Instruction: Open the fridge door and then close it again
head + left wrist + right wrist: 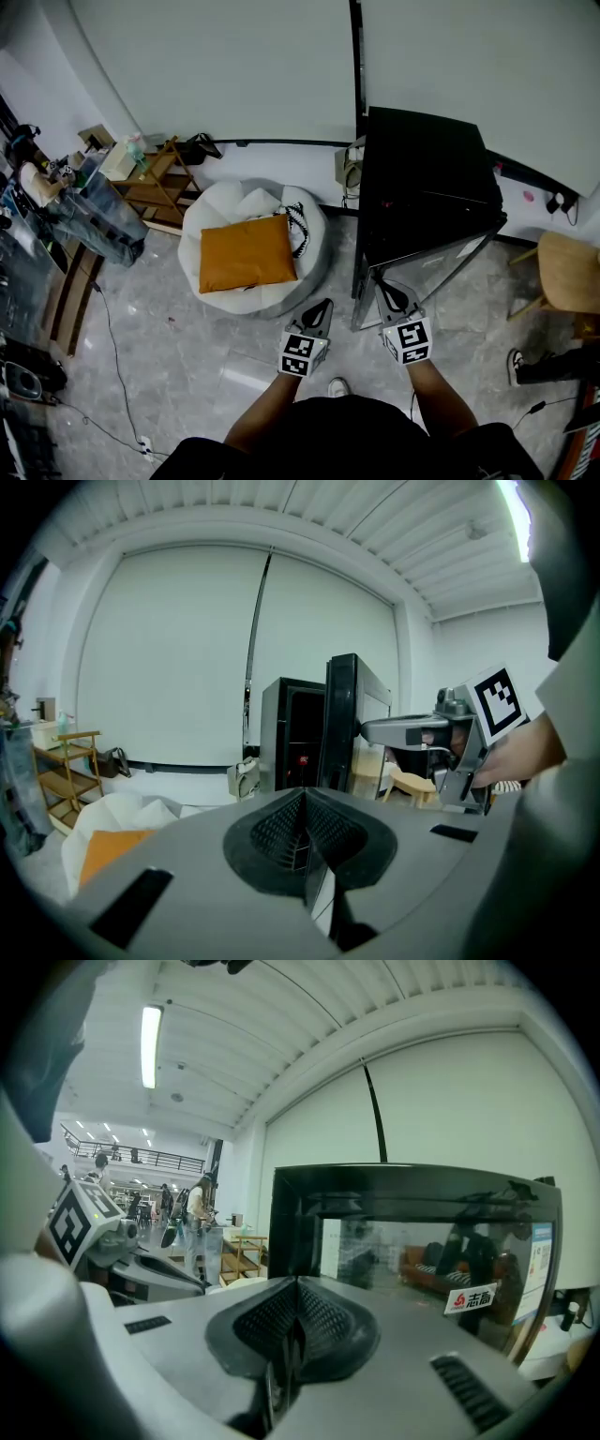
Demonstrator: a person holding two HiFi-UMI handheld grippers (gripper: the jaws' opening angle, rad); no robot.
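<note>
The black fridge (pixel 422 178) stands by the wall, past the person's feet. Its glass door (pixel 433 265) hangs partly open. It swings out from the right side, and the loose edge points at the person.

The right gripper (pixel 389 292) is up by that loose edge, on the outside of the glass. Its jaws are pressed tight together with nothing in them. From the left gripper view its tip looks like it is right at the door's edge (I can't tell if it really touches). In the right gripper view the glass fills most of what you see, with a small red and white sticker (pixel 469 1299) on it.

The left gripper (pixel 323 305) is just beside the right one, out in front of the gap. Its jaws are pressed together too, and it holds nothing. Past it you can see into the dark inside of the fridge, where a little red light (pixel 302 758) glows.

I think the opening part is done and the closing part is the one in hand. The next move, I think, is a soft push on the glass near the loose edge, so the door swings flat against the fridge. The left gripper should stay out of the gap so it does not get pinched.
</note>
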